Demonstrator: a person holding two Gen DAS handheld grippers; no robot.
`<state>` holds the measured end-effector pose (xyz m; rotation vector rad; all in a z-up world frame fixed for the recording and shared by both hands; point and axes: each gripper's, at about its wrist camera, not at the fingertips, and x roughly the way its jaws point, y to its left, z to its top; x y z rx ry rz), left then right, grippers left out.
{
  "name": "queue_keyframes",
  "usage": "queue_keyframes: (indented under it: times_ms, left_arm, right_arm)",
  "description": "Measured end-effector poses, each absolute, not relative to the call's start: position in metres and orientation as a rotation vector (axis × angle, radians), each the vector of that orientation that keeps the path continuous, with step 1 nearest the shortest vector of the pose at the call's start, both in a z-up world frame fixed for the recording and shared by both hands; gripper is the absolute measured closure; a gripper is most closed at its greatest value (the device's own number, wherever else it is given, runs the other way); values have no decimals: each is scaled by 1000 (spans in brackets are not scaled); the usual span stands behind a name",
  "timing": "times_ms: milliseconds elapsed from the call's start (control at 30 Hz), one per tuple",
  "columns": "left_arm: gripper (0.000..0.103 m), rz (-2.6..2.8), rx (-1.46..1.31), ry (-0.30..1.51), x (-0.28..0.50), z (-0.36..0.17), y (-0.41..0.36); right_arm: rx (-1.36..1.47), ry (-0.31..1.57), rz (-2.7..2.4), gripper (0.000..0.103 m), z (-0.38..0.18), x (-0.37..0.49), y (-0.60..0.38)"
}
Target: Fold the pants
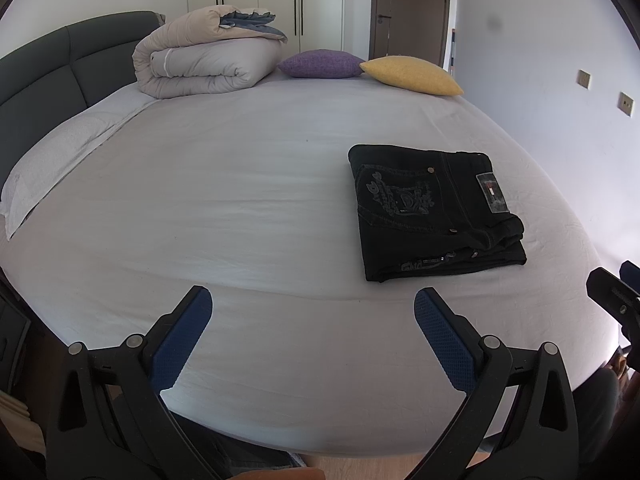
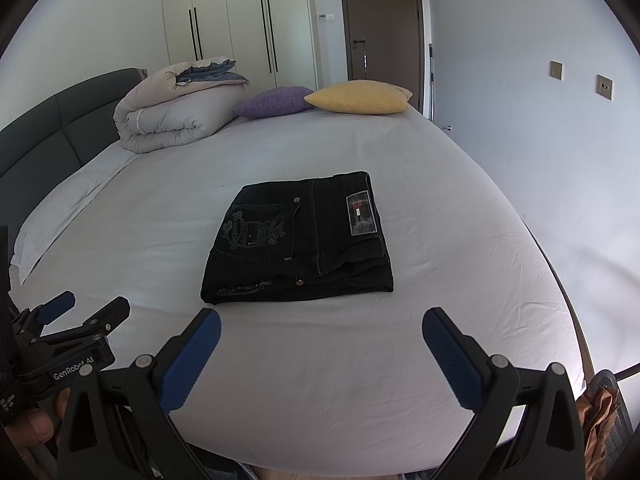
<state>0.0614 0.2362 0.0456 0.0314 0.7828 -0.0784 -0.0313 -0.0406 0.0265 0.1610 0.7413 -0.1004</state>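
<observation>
Left hand-held gripper (image 1: 313, 308): spread wide, holding nothing; it hangs over the near edge of the bed (image 1: 240, 200), well clear of the garment.
Black jeans (image 2: 298, 240): lying on the white sheet toward the middle of the bed, folded into a compact rectangle, back pocket embroidery and waistband patch facing up; layers stacked, edges roughly square.
Right hand-held gripper (image 2: 322, 330): spread wide, holding nothing; it is near the jeans' front edge but apart from it.
Step in hand, as judged: fold appears complete; only a check or tidy is left.
Advice: if tidying, press the near layered edge flat rather than pinching it, so the stack does not shift.
Far end: rolled duvet (image 1: 200, 56), purple cushion (image 1: 320, 64), yellow cushion (image 1: 412, 76); all well apart.
</observation>
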Motion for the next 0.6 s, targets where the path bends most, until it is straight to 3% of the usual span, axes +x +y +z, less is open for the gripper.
queue_keyframes:
  times_ms: [600]
  left_arm:
    - [0,-101,28,787,61,43,235]
  right_arm:
    - [173,755,-95,0,22,-33,-42]
